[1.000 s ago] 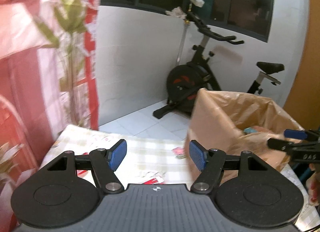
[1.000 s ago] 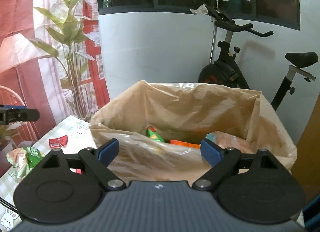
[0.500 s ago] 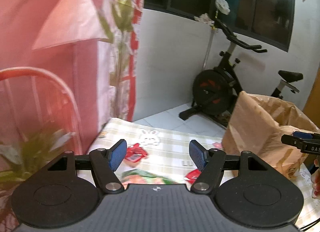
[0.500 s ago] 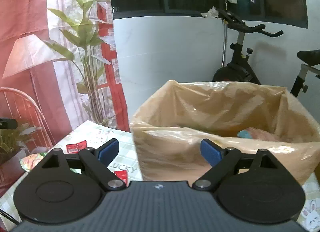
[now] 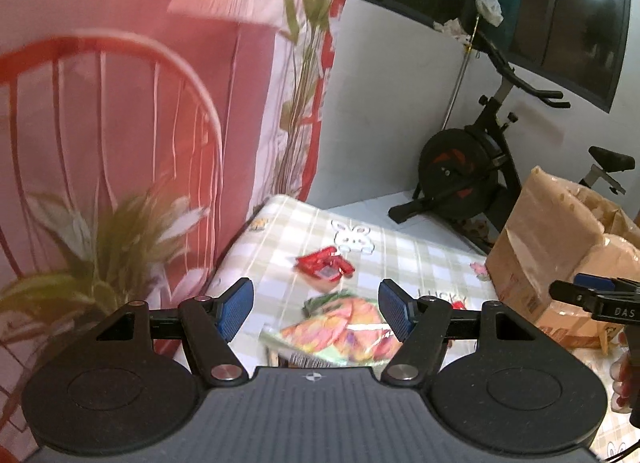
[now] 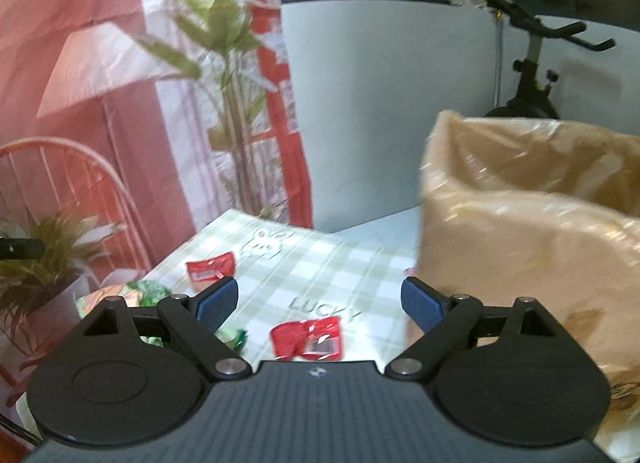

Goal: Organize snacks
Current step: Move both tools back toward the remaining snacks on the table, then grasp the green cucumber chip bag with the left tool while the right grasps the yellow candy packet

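Observation:
My left gripper point(image 5: 316, 311) is open and empty, just above an orange and green snack bag point(image 5: 340, 337) on the checked tablecloth point(image 5: 400, 263). A red snack packet point(image 5: 326, 265) lies beyond it. My right gripper point(image 6: 320, 303) is open and empty, above another red packet point(image 6: 308, 337). A second red packet point(image 6: 210, 266) and the orange and green bag point(image 6: 120, 297) lie to its left. The box lined with a tan plastic bag point(image 6: 532, 223) stands at the right; it also shows in the left wrist view point(image 5: 560, 239).
A potted plant point(image 5: 104, 251) and a red chair point(image 5: 100, 123) stand left of the table. An exercise bike point(image 5: 480, 167) stands behind by the white wall. The right gripper's tip point(image 5: 600, 295) shows at the left wrist view's right edge.
Both grippers have swung left, away from the lined box and toward the snacks on the tablecloth. The snack bag now lies under my left gripper. Both stay open.

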